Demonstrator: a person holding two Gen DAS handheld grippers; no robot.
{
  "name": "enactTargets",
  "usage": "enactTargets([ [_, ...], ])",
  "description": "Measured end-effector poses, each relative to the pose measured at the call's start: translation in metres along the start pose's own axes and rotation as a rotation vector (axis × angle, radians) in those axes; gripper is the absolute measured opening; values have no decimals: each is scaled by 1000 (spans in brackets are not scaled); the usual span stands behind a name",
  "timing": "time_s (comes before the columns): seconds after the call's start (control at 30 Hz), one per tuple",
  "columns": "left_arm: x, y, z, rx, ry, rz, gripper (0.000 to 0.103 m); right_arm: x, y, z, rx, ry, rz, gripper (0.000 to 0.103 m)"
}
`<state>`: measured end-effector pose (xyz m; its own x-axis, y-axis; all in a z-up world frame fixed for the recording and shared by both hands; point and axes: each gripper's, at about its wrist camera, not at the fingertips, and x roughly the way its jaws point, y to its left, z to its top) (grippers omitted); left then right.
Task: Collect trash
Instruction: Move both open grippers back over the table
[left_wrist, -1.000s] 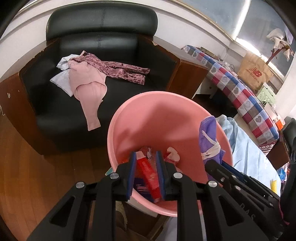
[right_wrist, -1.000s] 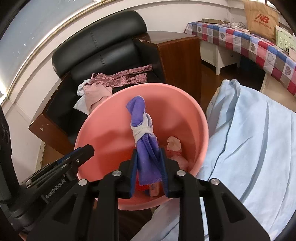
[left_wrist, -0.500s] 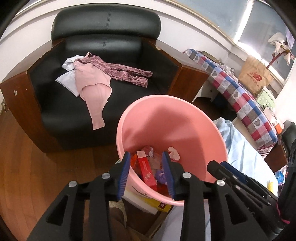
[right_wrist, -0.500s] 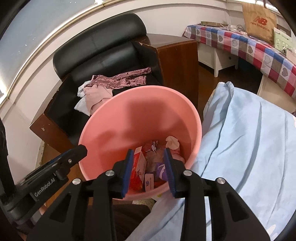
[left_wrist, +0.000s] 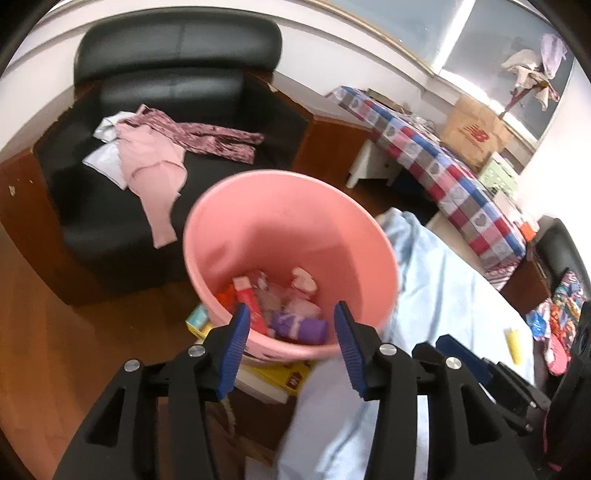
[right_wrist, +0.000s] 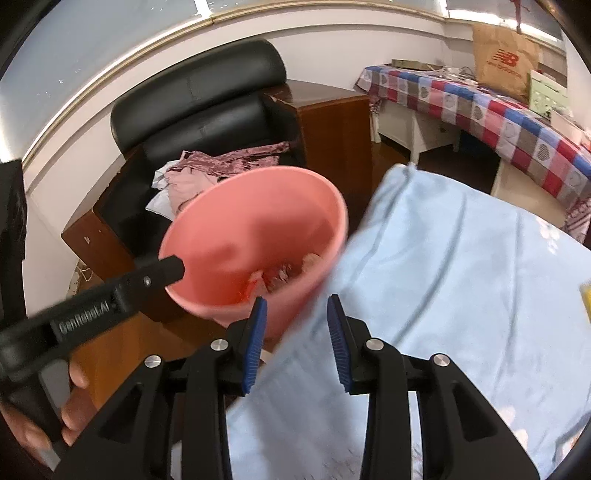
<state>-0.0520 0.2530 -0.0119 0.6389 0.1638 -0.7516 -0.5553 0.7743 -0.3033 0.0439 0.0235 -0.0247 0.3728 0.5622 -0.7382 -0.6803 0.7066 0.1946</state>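
From the left wrist view, the left claw (left_wrist: 291, 334) hangs above the near rim of the round pink plastic bucket (left_wrist: 288, 206), its blue-padded fingers spread wide with nothing between them. The bucket stands low beside the pale blue sheet-covered surface (left_wrist: 436, 295), seemingly so that rubbish can be dropped straight in from the surface's edge. At its bottom lie the collected pieces: a red and white carton (left_wrist: 251, 299), a crumpled purple wrapper (left_wrist: 301, 326) and some pale pink and white scraps (left_wrist: 303, 282). Under the bucket's near side, yellow and white flat boxes (left_wrist: 280, 373) show on the wooden floor (left_wrist: 48, 332); whether the bucket rests on them I cannot tell. Behind it, a black leather armchair (left_wrist: 177, 66) carries a heap of pink and maroon clothes (left_wrist: 159, 155). Far right on the sheet lies a small yellow cylinder (left_wrist: 514, 341), probably a next candidate for collecting. The right claw's dark fingers cross the lower right corner.

From the right wrist view, the right claw (right_wrist: 297, 338) is likewise parted and empty, poised over the edge where the blue sheet (right_wrist: 461, 277) meets the bucket (right_wrist: 258, 206). The blur suggests quick motion. The left tool reaches in from the left, its tip over the bucket's rim, gripped by the person's left hand (right_wrist: 55, 417). A checked red, blue and grey tablecloth (right_wrist: 498, 110) with a brown paper shopping bag (right_wrist: 506, 62) on it stands far behind, well apart from the work.
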Motion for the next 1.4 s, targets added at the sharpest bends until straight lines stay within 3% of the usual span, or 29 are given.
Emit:
enactTargets([
  [0.27,4,-30,-21,43,77,-100,47,-29,-32,-36,34,18,-43,35],
  [0.63,2,-96,-59,222,132,-210,47,-66,-75,-81,79,28,-131,36],
  [1.07,-6,-188,-117,490,184,-352,47,-117,-130,-124,125,11,-250,36],
  [1.4,-9,-273,-164,744,261,-534,47,-160,-183,-155,190,-14,-353,36],
])
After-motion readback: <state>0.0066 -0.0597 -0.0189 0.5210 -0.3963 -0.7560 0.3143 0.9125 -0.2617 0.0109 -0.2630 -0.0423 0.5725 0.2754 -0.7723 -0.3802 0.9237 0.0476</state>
